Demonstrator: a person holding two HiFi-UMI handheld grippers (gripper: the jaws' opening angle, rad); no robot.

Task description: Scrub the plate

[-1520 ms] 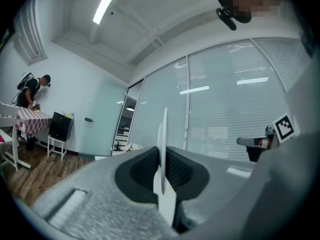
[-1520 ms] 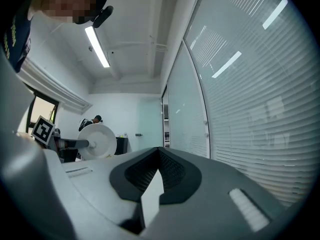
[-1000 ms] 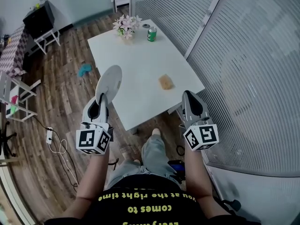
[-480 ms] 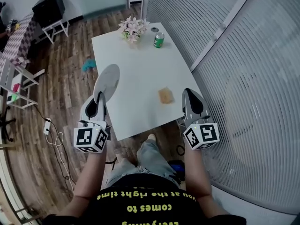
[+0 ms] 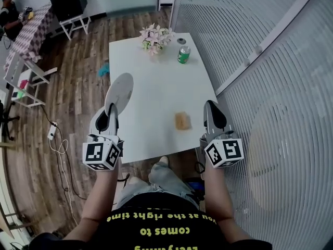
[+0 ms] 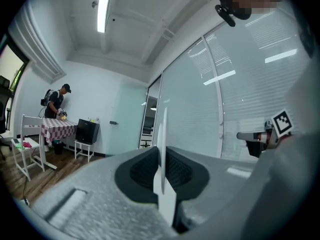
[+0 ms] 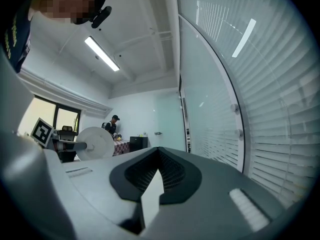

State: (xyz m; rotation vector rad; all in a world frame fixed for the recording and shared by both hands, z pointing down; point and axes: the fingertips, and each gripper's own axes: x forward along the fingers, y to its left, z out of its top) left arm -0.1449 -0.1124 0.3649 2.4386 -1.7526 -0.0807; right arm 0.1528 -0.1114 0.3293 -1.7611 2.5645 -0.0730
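1. White table [image 5: 156,82] straight ahead at 12 o'clock, its near edge just short of both grippers.
2. Round white plate [image 5: 120,90] held in the air over the table's 9 o'clock edge, tilted and pinched at its lower rim. Seen edge-on in the left gripper view.
3. Left gripper [image 5: 111,110] clamped on that rim, one pad on each face of the plate. Squeeze firmly and seat the rim deep between the pads, to resist levering under scrubbing pressure.
4. Right gripper [image 5: 210,108] at 3 o'clock from the left one, well apart from the plate, jaws pressed together with nothing between. Must spread before taking anything.
5. Tan sponge [image 5: 182,121] flat on the table near the front edge, near the right gripper at its 9 o'clock. Probably the next thing to fetch:
   - Open wide and come down from above.
   - Grip across the narrow sides, leaving one broad face free.
   - Turn the plate's face toward 3 o'clock to meet that face.
   - Rub in small circles, pressing toward the clamped rim rather than away.
6. Green drink can [image 5: 183,54] at the table's far end, 1 o'clock, well clear of the work.
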